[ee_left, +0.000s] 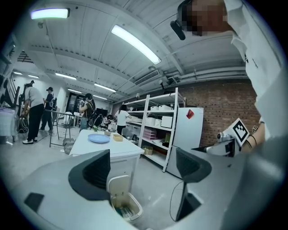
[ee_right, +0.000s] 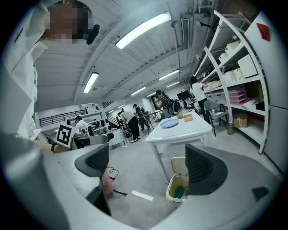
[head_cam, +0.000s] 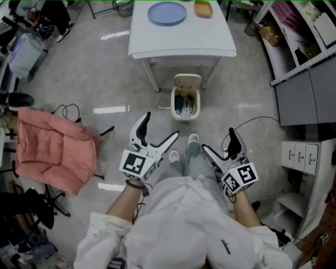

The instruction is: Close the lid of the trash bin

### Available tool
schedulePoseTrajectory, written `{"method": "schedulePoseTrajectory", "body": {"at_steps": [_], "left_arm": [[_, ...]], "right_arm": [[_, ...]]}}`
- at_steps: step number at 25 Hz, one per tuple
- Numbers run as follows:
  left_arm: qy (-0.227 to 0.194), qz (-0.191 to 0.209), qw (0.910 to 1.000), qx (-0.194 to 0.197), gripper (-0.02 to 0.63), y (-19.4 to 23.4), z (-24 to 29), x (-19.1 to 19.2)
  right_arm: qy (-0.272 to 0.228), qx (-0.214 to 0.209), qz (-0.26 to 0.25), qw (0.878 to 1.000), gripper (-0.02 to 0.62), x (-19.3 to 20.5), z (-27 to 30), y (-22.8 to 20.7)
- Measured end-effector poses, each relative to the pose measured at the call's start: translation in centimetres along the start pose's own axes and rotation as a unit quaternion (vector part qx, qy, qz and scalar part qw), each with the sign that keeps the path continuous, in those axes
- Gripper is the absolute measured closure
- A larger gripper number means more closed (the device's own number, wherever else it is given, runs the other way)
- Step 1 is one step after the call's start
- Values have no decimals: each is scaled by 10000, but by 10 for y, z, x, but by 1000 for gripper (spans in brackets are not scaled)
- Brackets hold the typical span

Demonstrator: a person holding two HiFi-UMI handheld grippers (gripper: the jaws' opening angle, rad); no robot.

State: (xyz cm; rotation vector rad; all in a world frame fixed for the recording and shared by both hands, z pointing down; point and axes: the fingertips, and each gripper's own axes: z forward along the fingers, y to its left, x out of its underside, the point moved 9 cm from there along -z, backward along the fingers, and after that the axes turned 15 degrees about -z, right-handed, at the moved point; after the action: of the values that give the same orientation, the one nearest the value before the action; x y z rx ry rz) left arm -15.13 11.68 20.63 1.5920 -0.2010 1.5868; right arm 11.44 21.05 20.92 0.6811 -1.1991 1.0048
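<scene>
1. The trash bin (head_cam: 185, 119) is sitting on the floor just in front of the table (head_cam: 181, 39), with its lid (head_cam: 187, 80) standing open, so nothing is looking done yet.
2. The left gripper (head_cam: 160, 126) and right gripper (head_cam: 218, 141) are hanging released and empty, well apart from the bin. Reaching in and pushing the lid down is what is remaining.

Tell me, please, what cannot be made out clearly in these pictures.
- Contents of the trash bin: too small in the head view; only blue-green shapes show inside.
- Left part of the bin: hidden in the left gripper view by a jaw of the open left gripper.
- Right part of the bin: hidden in the right gripper view by a jaw of the right gripper.
- Yellow item on the white table: too small to name.
</scene>
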Motion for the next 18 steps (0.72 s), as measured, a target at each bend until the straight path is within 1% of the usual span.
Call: {"method": "schedulePoseTrajectory", "body": {"at_steps": [6, 9, 11, 14, 18], "left_arm": [[105, -66, 9998, -141, 146, 0, 31, 5], [152, 11, 9997, -212, 146, 8, 52, 4], [264, 42, 9992, -282, 146, 16, 69, 8], [423, -36, 9981, -453, 146, 25, 98, 17], [504, 60, 9972, -554, 146, 30, 137, 20]], "right_arm": [[134, -223, 120, 9996, 72, 10, 23, -30], [150, -356, 103, 9992, 72, 6, 41, -48], [150, -420, 94, 9990, 72, 3, 54, -62], [204, -535, 61, 9983, 72, 2, 71, -88], [291, -757, -56, 9967, 72, 8, 94, -125]]}}
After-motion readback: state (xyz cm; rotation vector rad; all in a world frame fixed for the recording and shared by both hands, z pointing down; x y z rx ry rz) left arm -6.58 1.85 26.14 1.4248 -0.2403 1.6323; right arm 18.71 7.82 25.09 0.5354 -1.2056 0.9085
